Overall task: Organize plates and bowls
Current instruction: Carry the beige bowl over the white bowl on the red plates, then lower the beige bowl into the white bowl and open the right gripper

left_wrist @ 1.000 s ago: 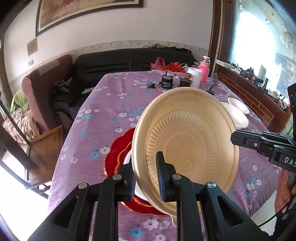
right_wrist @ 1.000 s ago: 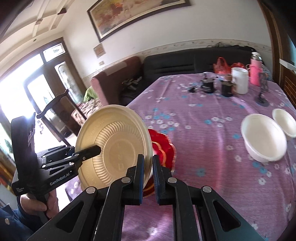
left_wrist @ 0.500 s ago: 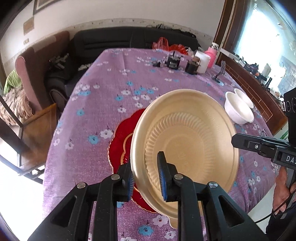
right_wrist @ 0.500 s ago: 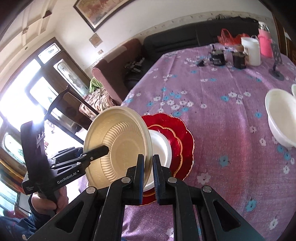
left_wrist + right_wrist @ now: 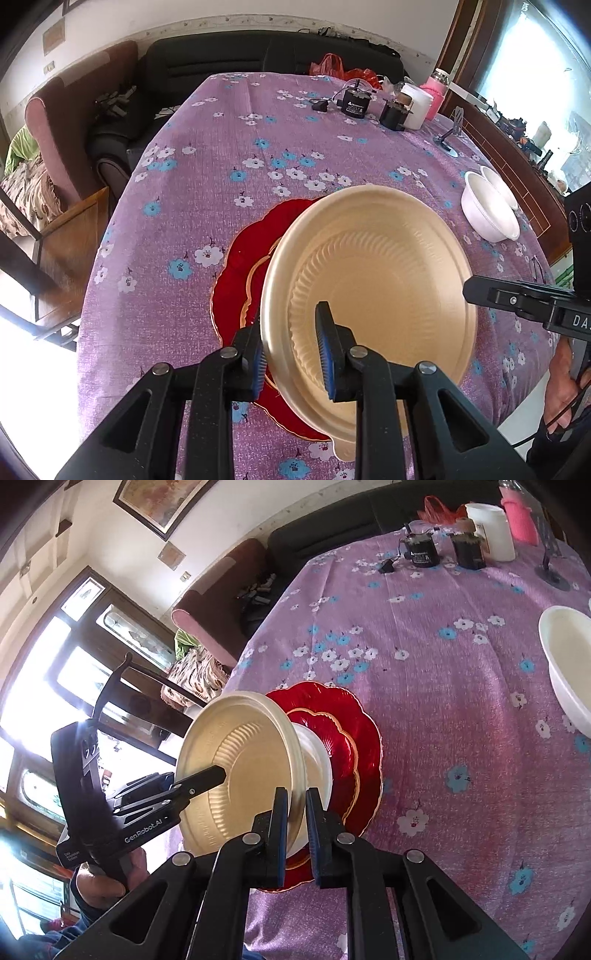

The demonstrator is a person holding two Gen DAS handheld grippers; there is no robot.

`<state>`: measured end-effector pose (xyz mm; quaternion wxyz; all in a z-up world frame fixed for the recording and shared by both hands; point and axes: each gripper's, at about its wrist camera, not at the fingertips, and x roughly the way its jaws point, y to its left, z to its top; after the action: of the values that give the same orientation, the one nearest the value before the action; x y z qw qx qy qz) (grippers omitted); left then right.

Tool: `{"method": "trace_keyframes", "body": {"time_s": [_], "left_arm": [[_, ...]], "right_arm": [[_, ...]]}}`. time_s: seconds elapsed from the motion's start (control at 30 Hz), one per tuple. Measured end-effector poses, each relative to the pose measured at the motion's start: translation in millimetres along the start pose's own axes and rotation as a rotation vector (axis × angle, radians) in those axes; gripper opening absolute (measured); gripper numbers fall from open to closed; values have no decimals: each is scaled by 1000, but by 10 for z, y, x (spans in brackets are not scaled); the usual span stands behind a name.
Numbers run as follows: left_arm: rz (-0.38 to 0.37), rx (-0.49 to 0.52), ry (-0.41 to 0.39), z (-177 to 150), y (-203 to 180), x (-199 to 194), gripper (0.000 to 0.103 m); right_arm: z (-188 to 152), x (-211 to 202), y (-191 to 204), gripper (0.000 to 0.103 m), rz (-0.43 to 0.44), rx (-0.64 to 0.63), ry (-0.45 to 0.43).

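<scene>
A gold ribbed plate (image 5: 376,288) is held on edge, tilted, just above a stack of red scalloped plates (image 5: 236,280) near the table's front edge. My left gripper (image 5: 293,354) is shut on its near rim. My right gripper (image 5: 294,830) is shut on the opposite rim of the gold plate (image 5: 243,771). In the right wrist view a white dish (image 5: 317,753) lies on the red plates (image 5: 354,738), under the gold plate. Two white bowls (image 5: 487,210) sit at the right of the table.
The table has a purple flowered cloth (image 5: 229,155). At its far end stand black devices (image 5: 354,103), a white mug (image 5: 417,105), a pink bottle (image 5: 436,94) and a small stand (image 5: 448,138). A wooden chair (image 5: 55,251) stands at the left; a sofa lies behind.
Both grippers have carried the gold plate downward and tipped it toward the red plate stack. The view now looks more steeply down on the table.
</scene>
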<state>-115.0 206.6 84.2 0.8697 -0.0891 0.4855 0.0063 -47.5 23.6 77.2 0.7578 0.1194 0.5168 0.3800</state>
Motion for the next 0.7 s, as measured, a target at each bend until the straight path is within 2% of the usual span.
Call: {"method": "trace_keyframes", "body": {"time_s": [0.17,0.2,0.23,0.3,0.53,0.7], "left_arm": [[1,-7,7,-6,17,33,28],[3,-10,7,-5,23,34,34],[7,-12,7,-3,29,32,44],[13,-21,-5,-3,54,13,52],[7,-27,-23,-6,81,-48,52],[9,-19,-53,-10,61,-140,52]], "right_arm": [[-11,14,0,13,-6,-2,1],[-8,17,5,13,-7,-2,1],[-11,11,12,13,-11,-2,0],[-9,5,14,14,-22,-4,-3],[-13,7,9,15,-26,4,-3],[-26,-4,-28,24,-42,5,-6]]}}
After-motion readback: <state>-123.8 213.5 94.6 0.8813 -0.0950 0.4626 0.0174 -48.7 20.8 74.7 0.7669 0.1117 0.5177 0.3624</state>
